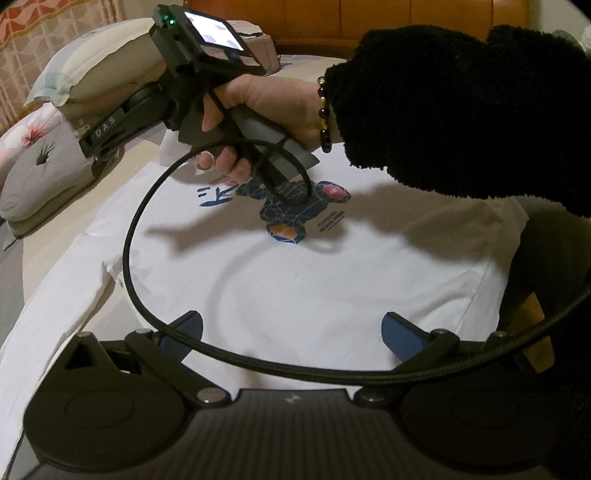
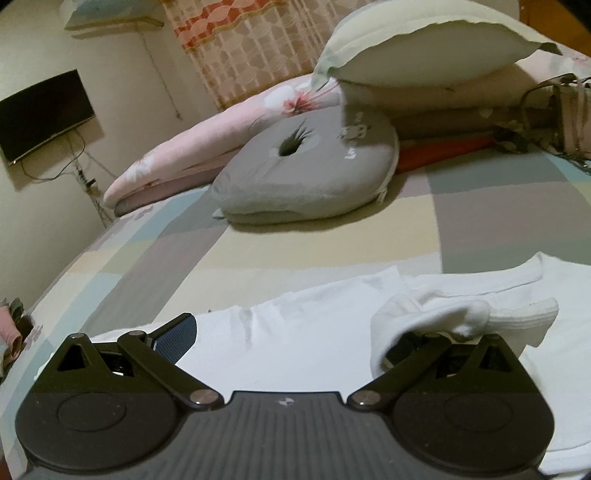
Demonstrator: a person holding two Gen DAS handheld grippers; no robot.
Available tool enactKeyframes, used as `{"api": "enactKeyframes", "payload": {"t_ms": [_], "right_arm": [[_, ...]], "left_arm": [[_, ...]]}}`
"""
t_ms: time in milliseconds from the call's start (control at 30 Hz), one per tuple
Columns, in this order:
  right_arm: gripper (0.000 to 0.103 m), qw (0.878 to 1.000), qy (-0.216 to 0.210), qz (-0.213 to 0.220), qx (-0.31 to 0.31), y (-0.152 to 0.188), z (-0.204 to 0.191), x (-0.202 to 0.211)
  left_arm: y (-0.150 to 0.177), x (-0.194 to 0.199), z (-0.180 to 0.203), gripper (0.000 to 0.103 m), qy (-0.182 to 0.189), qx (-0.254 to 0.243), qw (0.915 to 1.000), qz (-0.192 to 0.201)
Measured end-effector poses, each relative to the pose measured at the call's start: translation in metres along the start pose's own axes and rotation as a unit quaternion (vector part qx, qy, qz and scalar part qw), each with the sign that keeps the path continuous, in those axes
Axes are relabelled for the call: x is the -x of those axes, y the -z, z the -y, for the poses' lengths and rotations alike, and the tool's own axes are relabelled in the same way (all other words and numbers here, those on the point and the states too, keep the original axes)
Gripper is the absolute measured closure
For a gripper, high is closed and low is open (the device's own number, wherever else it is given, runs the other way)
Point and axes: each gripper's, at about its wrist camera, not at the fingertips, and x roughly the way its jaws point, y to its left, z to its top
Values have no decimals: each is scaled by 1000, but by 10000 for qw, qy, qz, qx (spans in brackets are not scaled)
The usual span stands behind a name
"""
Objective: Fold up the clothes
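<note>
A white T-shirt [image 1: 332, 280] with a blue bear print [image 1: 291, 210] lies flat on the bed, one long sleeve [image 1: 55, 306] stretched out at the left. My left gripper [image 1: 293, 328] hovers open over the shirt's lower body, its blue pads [image 1: 399, 332] wide apart and holding nothing. A hand [image 1: 273, 107] in a black fuzzy sleeve holds my right gripper [image 1: 98, 155] near the shirt's top left. In the right wrist view my right gripper [image 2: 295, 336] is open over the white shirt [image 2: 295, 343]. A bunched fold of white cloth [image 2: 436, 317] drapes over its right finger and hides the pad.
A grey round cushion [image 2: 314, 173], a pale pillow [image 2: 424, 48] and pink floral bedding [image 2: 192, 147] lie beyond the shirt on the checked sheet [image 2: 369, 218]. A black cable [image 1: 136, 266] loops across the shirt. A dark screen [image 2: 44, 110] hangs on the wall. An orange headboard [image 1: 369, 22] stands behind.
</note>
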Motion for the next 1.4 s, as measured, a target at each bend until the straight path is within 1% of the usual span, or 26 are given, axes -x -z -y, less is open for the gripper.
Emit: {"api": "enactKeyframes", "payload": {"t_ms": [167, 333, 467, 600, 700, 767, 900, 1000, 1067, 1133, 1200, 1300, 1367, 1400], "right_arm": [[0, 9997, 16, -210, 111, 8, -1, -13], [0, 9986, 44, -524, 112, 16, 15, -16], [0, 9969, -128, -769, 136, 22, 33, -3], [0, 9965, -238, -796, 26, 24, 56, 19], [0, 9967, -262, -739, -210, 21, 74, 29], [0, 9960, -273, -700, -482, 18, 85, 30], [0, 9890, -457, -756, -1188, 16, 97, 13], [0, 9844, -643, -743, -1459, 14, 89, -3], [0, 9814, -925, -789, -1484, 9, 77, -11], [0, 9813, -1153, -802, -1318, 4, 60, -17], [0, 9839, -1265, -782, -994, -1, 41, -18], [0, 9871, -1294, -745, -579, -7, 21, -15], [0, 9906, -1149, -655, -350, -9, 14, -10], [0, 9930, -1004, -573, -252, -10, 13, -6]], "left_arm": [[3, 3, -3, 1, -25, 53, 10000, -33], [6, 8, -4, 1, -60, 75, 9999, -42], [8, 12, -2, 1, -65, 56, 10000, -12], [12, 12, 2, 1, -11, 4, 10000, 52], [15, 11, 4, 1, 43, -28, 9999, 109], [17, 9, 3, 1, 84, -15, 9999, 147], [21, 8, 2, 1, 108, 45, 9998, 169], [26, 9, 1, 1, 117, 87, 9997, 175], [27, 9, 0, 1, 107, 111, 9997, 182], [28, 10, -1, 1, 97, 136, 9997, 189], [29, 11, -1, 1, 82, 152, 9997, 192], [30, 12, 0, 1, 61, 143, 9997, 209], [31, 13, 2, 1, 58, 124, 9997, 219], [31, 14, 3, 1, 59, 112, 9997, 222]]}}
